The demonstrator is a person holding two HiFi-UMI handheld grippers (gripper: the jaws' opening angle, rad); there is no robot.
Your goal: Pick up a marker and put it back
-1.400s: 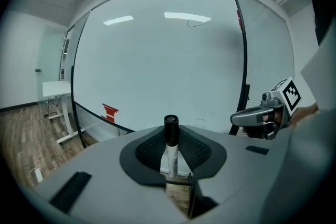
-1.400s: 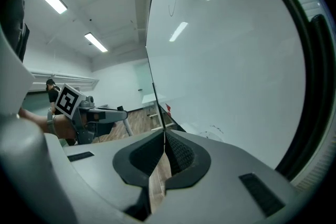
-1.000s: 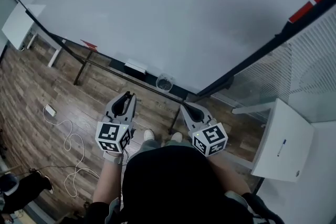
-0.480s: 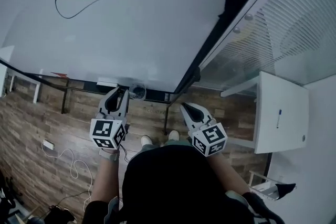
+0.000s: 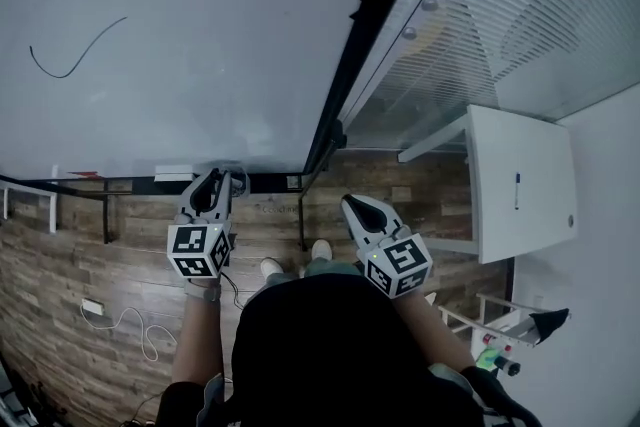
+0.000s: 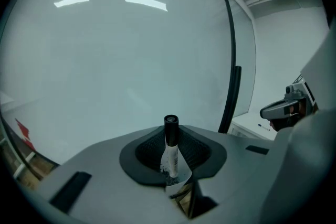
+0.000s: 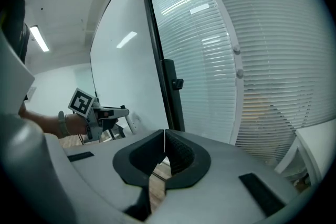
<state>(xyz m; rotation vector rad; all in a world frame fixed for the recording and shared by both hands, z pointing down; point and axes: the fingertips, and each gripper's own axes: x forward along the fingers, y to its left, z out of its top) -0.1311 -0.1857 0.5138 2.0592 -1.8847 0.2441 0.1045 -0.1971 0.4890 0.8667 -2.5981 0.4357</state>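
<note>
Camera swung right; black scribble (image 5: 75,55) now nearer the glossy white whiteboard (image 5: 200,5) left edge. Fingers of left gripper (image 5: 212,183) clamp the white, black-capped marker (image 6: 170,150) upright, near the board's bottom-edge ledge (image 5: 268,182). Fingers of right gripper (image 5: 358,209) closed, empty. Best to lay the marker flat along the ledge before letting go.

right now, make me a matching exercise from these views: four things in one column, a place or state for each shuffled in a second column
Things
1. marker
2. right gripper
3. whiteboard
4. white table

Place or state
a. bears a thin black drawn line
b. clamped between the jaws of the left gripper
c. jaws together, nothing between them
d. stands beside the window blinds

Pairs: 1-b, 2-c, 3-a, 4-d
</note>
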